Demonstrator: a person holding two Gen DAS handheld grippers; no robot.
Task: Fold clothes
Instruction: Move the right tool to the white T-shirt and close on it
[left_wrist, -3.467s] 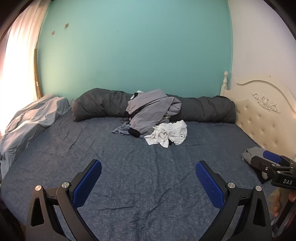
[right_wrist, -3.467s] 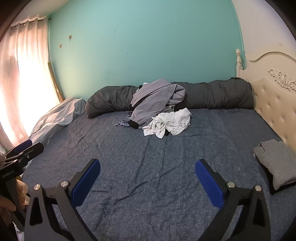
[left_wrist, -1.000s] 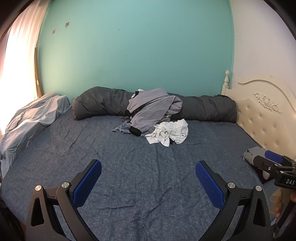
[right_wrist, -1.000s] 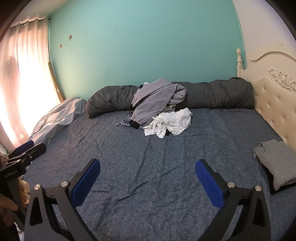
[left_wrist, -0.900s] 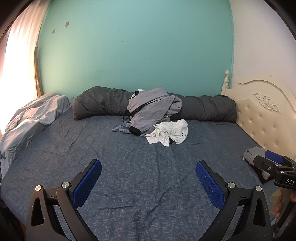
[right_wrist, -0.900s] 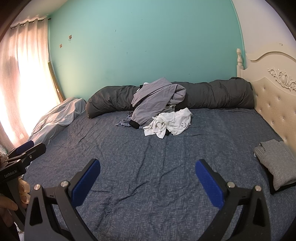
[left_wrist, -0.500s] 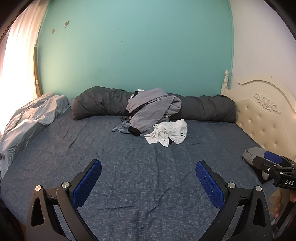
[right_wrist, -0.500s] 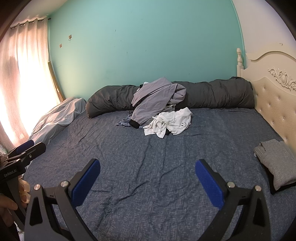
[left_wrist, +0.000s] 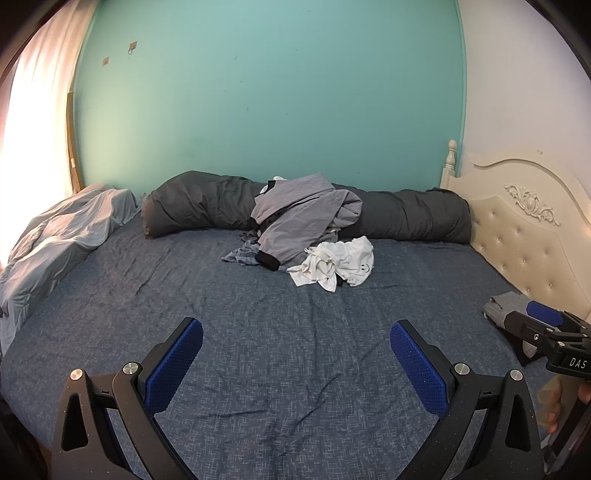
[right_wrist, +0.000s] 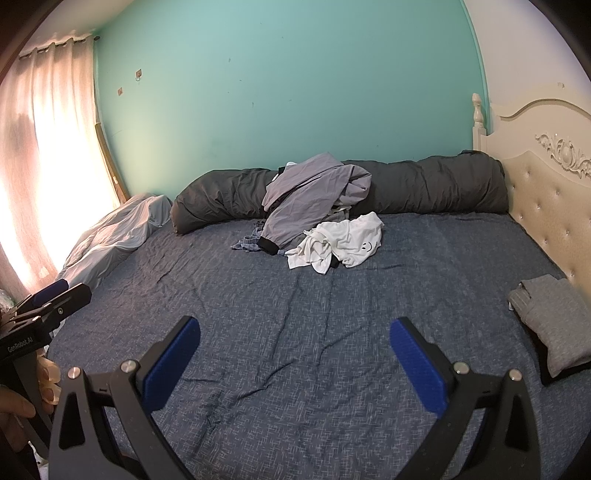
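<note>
Nearest, the left gripper (left_wrist: 295, 363) and the right gripper (right_wrist: 295, 362) hang over the bare front of the blue bed sheet (left_wrist: 288, 332), each with its blue-padded jaws spread wide and holding nothing. At the right edge, near the cream headboard (right_wrist: 546, 199), a folded grey garment (right_wrist: 554, 317) lies flat. Farther back, mid-bed, a crumpled white shirt (right_wrist: 343, 240) touches a grey jacket (right_wrist: 306, 203) that drapes up onto the long dark rolled duvet (right_wrist: 424, 184) against the teal wall (right_wrist: 295, 92).
</note>
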